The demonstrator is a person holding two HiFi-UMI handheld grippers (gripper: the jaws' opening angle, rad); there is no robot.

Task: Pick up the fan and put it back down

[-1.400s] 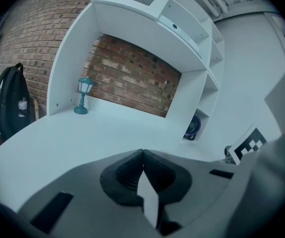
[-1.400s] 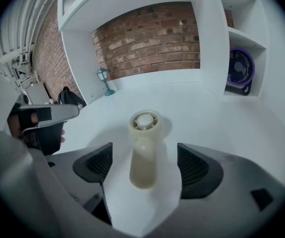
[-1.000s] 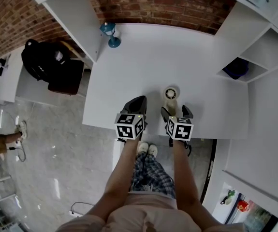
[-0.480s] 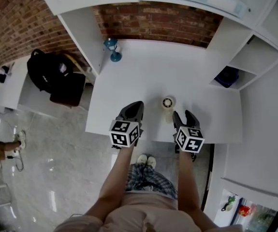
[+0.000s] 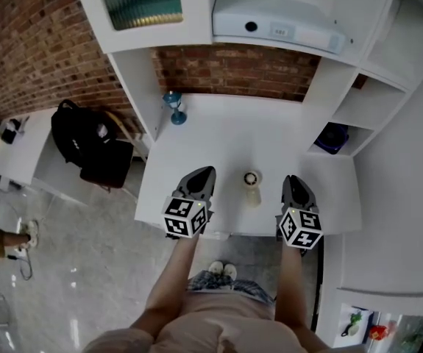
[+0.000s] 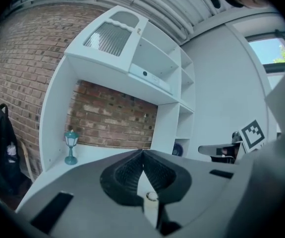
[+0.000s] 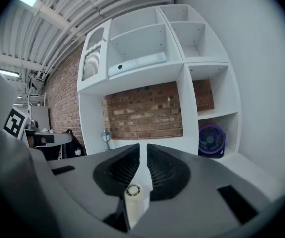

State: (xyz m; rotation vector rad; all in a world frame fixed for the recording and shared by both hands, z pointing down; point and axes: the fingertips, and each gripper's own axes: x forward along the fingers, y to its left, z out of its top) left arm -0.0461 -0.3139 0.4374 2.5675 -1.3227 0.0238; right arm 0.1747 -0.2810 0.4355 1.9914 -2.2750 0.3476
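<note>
The fan (image 5: 251, 184) stood upright on the desk (image 5: 218, 134), between your grippers and touching neither. Your right gripper (image 5: 293, 182) was closing its jaws on nothing, with a thin gap between them, and your left gripper (image 5: 204, 173) had its jaws together. Clearing away cleanly meant keeping both wide of the fan.

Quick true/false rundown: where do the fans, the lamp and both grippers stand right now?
1. The cream fan stands on the desk between the two grippers. True.
2. The right gripper holds the cream fan. False: its fingers are closing with nothing between them.
3. The left gripper has its fingers spread wide. False: they meet, with nothing held.
4. A blue lamp stands at the desk's back left corner. True.
5. The purple fan sits at the desk's front edge. False: it is in the right-hand cubby.
</note>
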